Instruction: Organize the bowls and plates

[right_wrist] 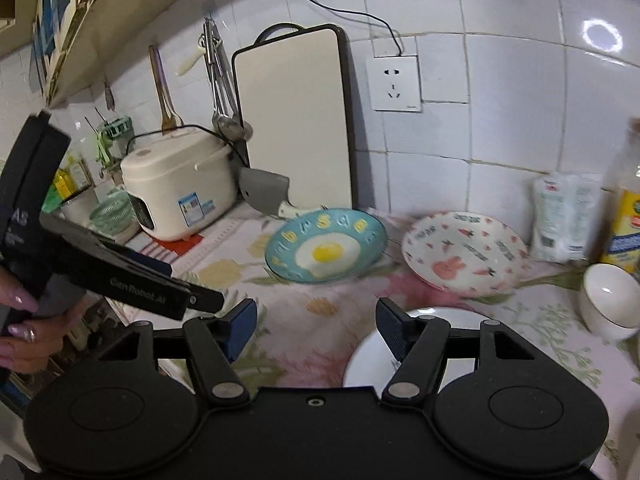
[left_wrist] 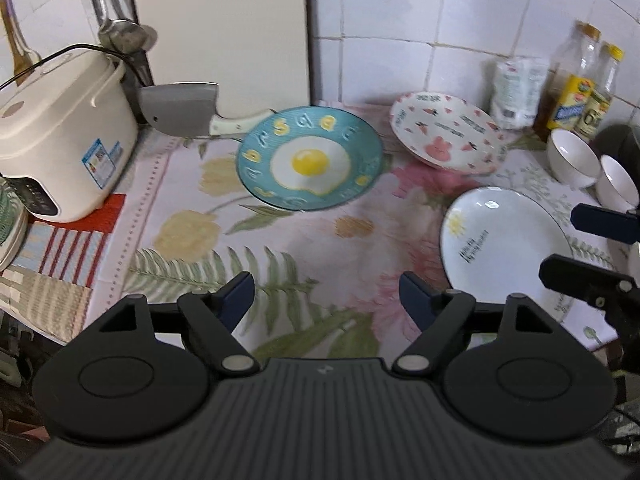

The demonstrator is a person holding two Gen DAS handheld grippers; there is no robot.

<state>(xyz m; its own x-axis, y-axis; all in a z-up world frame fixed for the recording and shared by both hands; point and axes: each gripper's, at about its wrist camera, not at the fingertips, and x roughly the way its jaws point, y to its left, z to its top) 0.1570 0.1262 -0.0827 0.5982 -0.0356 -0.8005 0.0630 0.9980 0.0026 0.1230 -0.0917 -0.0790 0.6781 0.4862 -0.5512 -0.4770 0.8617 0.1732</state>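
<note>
On a counter spread with a floral cloth [left_wrist: 304, 248], three plates lie apart from one another; the blue plate with a fried-egg design [left_wrist: 308, 164] sits at the middle of the left wrist view, the white plate with pink bunny and strawberry prints [left_wrist: 448, 136] to its upper right, tilted with its near rim raised, and the plain white plate with a small yellow flower and black lettering [left_wrist: 504, 244] at the lower right; two white bowls [left_wrist: 572, 156] stand side by side near the right edge, just below two oil bottles [left_wrist: 580, 84] and a white packet [left_wrist: 516, 92] against the tiled wall.

The left gripper [left_wrist: 326, 300] fills the bottom of its own frame, its blue-padded fingers [left_wrist: 240, 292] spread wide with only cloth between them; the right gripper [right_wrist: 316, 328] likewise shows its jaws set well apart, holding nothing, with the white plate's rim partly behind its right-hand finger in the lower centre of the right wrist view.

At the left of the right wrist view a hand [right_wrist: 24, 328] grips the handle of the left gripper; behind, a cream rice cooker [right_wrist: 180, 188] stands at centre left, a cleaver [right_wrist: 268, 192] lies beside it with its handle touching the blue plate's far rim, and a cutting board [right_wrist: 292, 120] leans upright on the wall below a socket [right_wrist: 394, 82].
</note>
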